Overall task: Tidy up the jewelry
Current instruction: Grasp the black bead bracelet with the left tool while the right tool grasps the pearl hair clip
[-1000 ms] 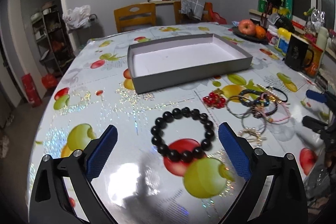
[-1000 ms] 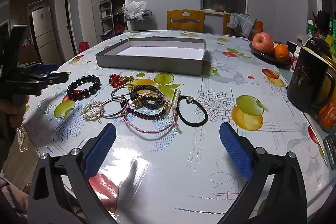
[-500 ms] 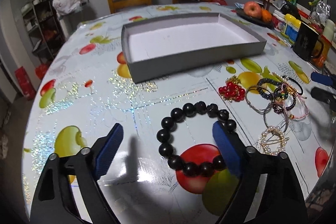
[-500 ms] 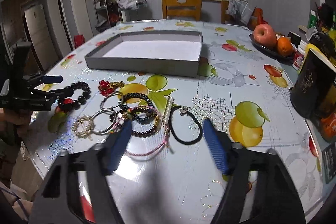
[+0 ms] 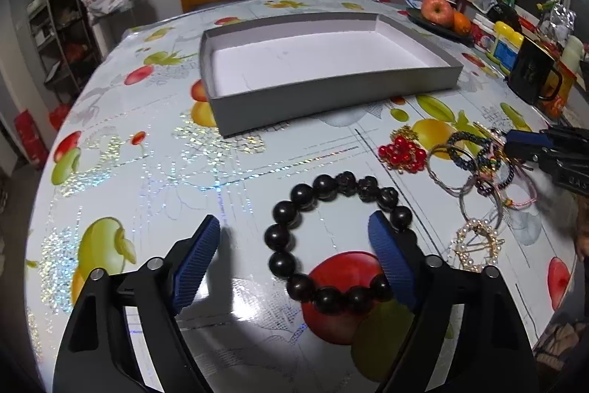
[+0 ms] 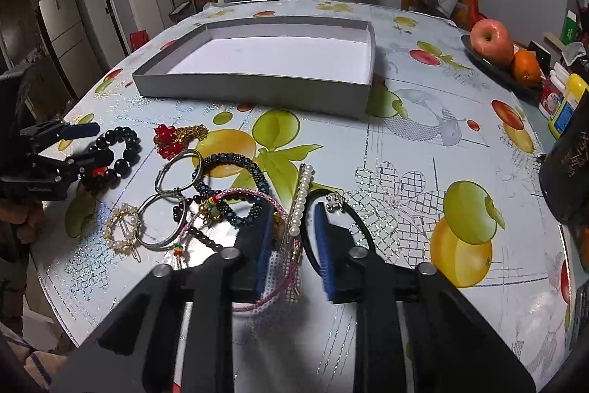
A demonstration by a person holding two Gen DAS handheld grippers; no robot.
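Black wooden beads of the bracelet (image 5: 333,240) lie flat on the tablecloth between your left gripper's (image 5: 294,256) spread fingers, its right pad inside the ring against the near-right beads, its left pad well clear of the loop. You look to be at the pickup step, with nothing lifted yet. Next, close on the bead strand without pushing it across the glossy cloth, then carry it forward to the grey tray (image 5: 331,98) ahead. Your right gripper (image 6: 291,238) sits low over the pearl hair clip (image 6: 300,199), jaws narrowed but with a gap showing, between the pink cord bracelet (image 6: 257,197) on its left and black hair tie (image 6: 353,220) on its right.
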